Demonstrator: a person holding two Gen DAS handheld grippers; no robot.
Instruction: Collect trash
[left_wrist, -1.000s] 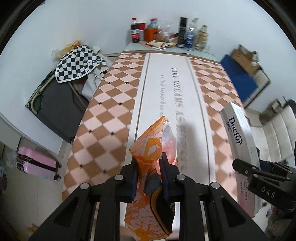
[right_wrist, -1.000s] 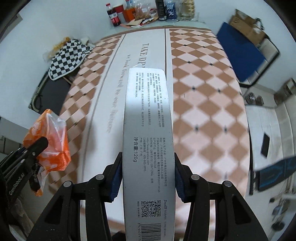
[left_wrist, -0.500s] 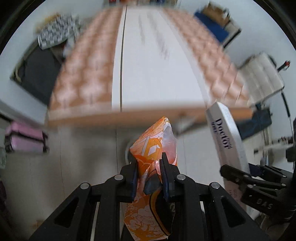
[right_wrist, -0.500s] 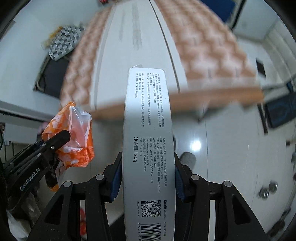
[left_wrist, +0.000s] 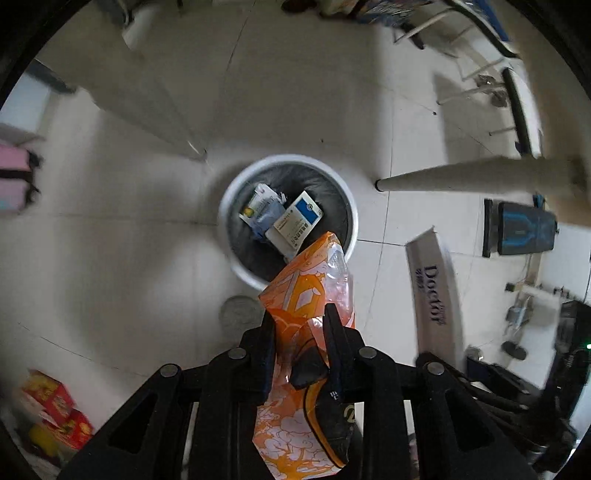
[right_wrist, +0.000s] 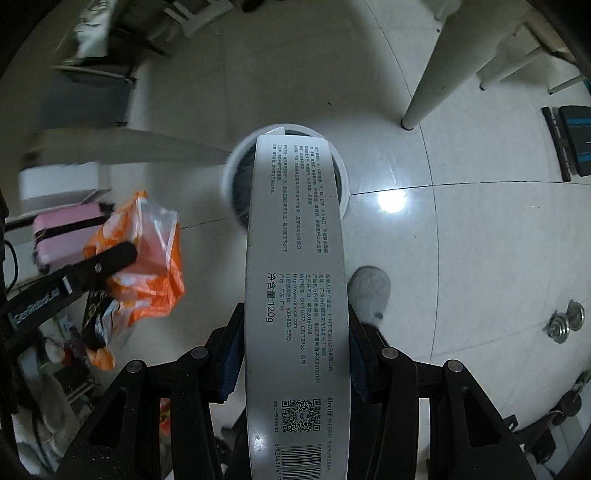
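Note:
My left gripper (left_wrist: 300, 314) is shut on an orange and white snack wrapper (left_wrist: 312, 280), held above the floor just in front of a white trash bin (left_wrist: 236, 192) with a dark liner. The bin holds a blue and white box (left_wrist: 297, 223) and other packaging. My right gripper (right_wrist: 295, 325) is shut on a long grey toothpaste box (right_wrist: 295, 258); its far end hangs over the bin (right_wrist: 341, 173). The box also shows in the left wrist view (left_wrist: 434, 291), and the wrapper in the right wrist view (right_wrist: 147, 254).
White table legs (left_wrist: 461, 177) (right_wrist: 436, 74) stand on the tiled floor beside the bin. A pink suitcase (right_wrist: 62, 232) lies at the left. A foot in a grey sock (right_wrist: 369, 288) is near the box. Red boxes (left_wrist: 55, 413) sit at the lower left.
Both grippers have swung down from the table top to the floor, still holding the wrapper and the box. The trash bin under the table has come into view below them.

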